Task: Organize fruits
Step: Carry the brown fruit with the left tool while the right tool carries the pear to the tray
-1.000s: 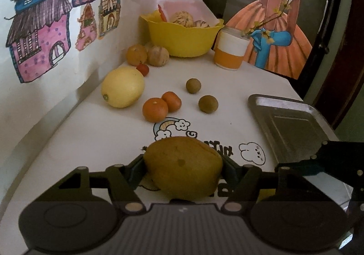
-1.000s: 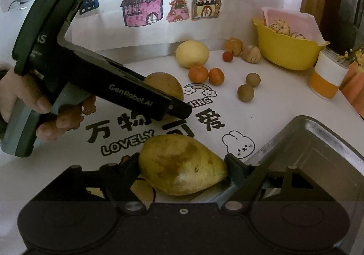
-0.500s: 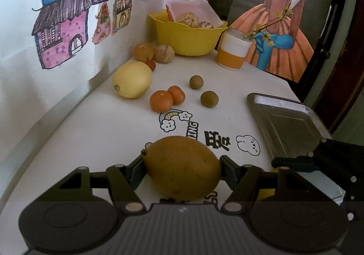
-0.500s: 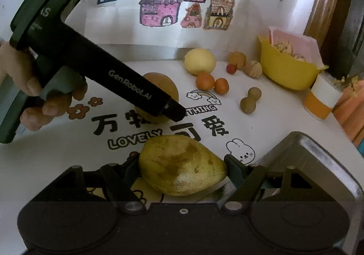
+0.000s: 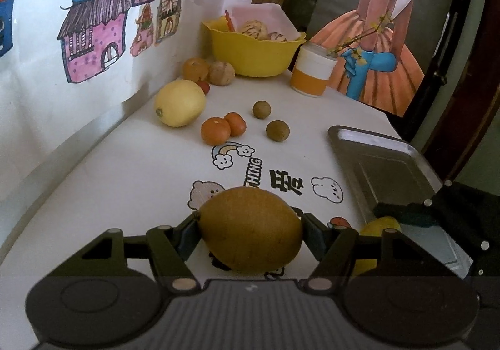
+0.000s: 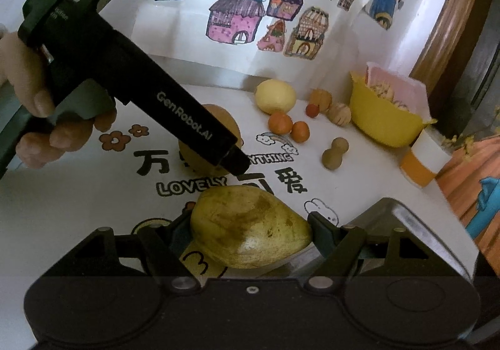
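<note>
Both grippers are rising off the printed tablecloth [image 5: 131, 181] compared with a second ago, each carrying its fruit higher and the tabletop dropping away beneath. You are gripping a round brown pear [image 5: 250, 229] in your left gripper [image 5: 250, 234], jaws closed on its flanks, hanging over the cartoon print near the table's front edge. Moving rightward, your right gripper [image 6: 251, 233] is clamping a mottled yellow-green pear [image 6: 250, 225], its long axis lying crosswise between the jaws with the narrower end pointing right, toward the metal tray [image 6: 415, 222]. That tray is lying just right of and ahead of this pear, so your right hand is the nearer one; the left is needing to cross the cloth rightward to reach it. Loose lemon [image 5: 179, 102], tangerines [image 5: 215, 130] and small brown fruits [image 5: 277, 130] are waiting farther back.
</note>
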